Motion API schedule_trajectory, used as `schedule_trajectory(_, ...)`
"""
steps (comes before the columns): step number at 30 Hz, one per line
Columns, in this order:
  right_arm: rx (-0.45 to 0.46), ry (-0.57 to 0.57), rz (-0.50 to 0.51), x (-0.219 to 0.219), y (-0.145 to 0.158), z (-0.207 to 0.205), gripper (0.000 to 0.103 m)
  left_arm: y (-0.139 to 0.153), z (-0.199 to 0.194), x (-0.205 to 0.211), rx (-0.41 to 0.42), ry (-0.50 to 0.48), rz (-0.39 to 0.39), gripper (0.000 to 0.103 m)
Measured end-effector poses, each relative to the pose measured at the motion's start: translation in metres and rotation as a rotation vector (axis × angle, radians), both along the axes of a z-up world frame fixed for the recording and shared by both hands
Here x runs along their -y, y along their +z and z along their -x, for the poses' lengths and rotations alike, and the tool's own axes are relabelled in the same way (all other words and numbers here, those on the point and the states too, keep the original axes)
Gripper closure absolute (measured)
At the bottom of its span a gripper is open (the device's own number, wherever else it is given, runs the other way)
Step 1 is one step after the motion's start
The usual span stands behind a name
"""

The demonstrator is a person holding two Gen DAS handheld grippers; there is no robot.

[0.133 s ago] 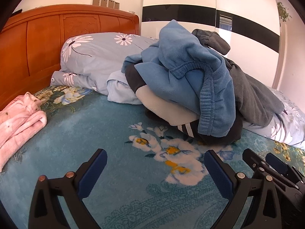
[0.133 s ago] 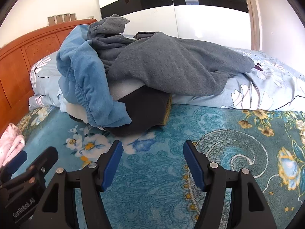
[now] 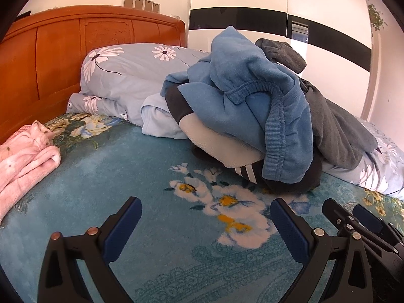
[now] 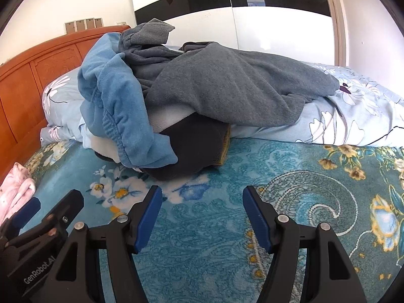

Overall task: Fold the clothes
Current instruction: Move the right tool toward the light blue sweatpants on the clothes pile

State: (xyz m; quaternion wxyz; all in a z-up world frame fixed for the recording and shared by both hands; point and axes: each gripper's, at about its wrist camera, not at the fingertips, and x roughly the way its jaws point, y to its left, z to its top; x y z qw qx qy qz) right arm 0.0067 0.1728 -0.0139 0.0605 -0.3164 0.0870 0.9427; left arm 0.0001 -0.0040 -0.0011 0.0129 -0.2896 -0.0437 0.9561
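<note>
A heap of unfolded clothes lies on the bed ahead of both grippers. A blue fleece garment [image 3: 247, 106] [image 4: 118, 116] drapes over the top and front. Over the heap's right side spreads a grey fleece garment [image 3: 335, 126] [image 4: 232, 83], and under both sits a black and white piece [image 3: 227, 149] [image 4: 197, 146]. My left gripper [image 3: 205, 210] hovers open over the teal floral bedspread [image 3: 141, 176], short of the heap. My right gripper [image 4: 202, 197] is open too, just before the black piece, with nothing between its fingers. Each gripper shows at the edge of the other's view.
A folded pink garment [image 3: 22, 156] [image 4: 15, 192] lies at the left edge of the bed. Behind the heap are flowered pillows and a quilt [image 3: 126, 75] [image 4: 353, 116], then the wooden headboard [image 3: 63, 50]. A white and black wardrobe [image 4: 252, 12] stands behind.
</note>
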Motion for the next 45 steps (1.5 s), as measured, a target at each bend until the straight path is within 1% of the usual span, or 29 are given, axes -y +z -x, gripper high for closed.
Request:
schedule_trajectory(5,-0.013,-0.005,0.017,0.001,0.000,0.000,0.035,-0.001,0.000,0.005,-0.017,0.015,-0.039,0.000)
schedule_trajectory(7,-0.022,-0.005,0.008,0.007,-0.001,-0.002,0.035,-0.002,0.000,0.007,-0.024,0.021,-0.055,0.000)
schedule_trajectory(13,-0.025,0.032,0.037,0.006,0.003,0.000,0.035,-0.002,-0.002,0.014,-0.061,0.039,-0.095,0.000)
schedule_trajectory(16,-0.028,0.033,0.043,0.007,0.003,-0.001,0.035,0.000,-0.006,0.014,-0.085,0.045,-0.087,0.000)
schedule_trajectory(20,-0.046,0.018,0.052,0.006,0.004,-0.003,0.035,0.001,-0.008,0.016,-0.099,0.040,-0.100,0.000)
schedule_trajectory(28,-0.055,0.041,0.054,0.013,0.005,-0.003,0.035,0.003,-0.015,0.023,-0.126,0.086,-0.095,0.000)
schedule_trajectory(34,-0.062,0.067,0.063,0.019,0.005,-0.004,0.035,0.005,-0.026,0.028,-0.149,0.096,-0.087,0.000)
schedule_trajectory(39,-0.084,0.073,0.063,0.023,0.008,-0.005,0.035,0.011,-0.037,0.025,-0.198,0.121,-0.041,0.000)
schedule_trajectory(42,-0.101,0.069,0.064,0.022,0.011,-0.006,0.035,0.015,-0.043,0.025,-0.236,0.120,-0.039,0.000)
schedule_trajectory(45,-0.137,0.075,0.065,0.022,0.016,-0.010,0.035,0.018,-0.049,0.027,-0.270,0.127,-0.043,0.000)
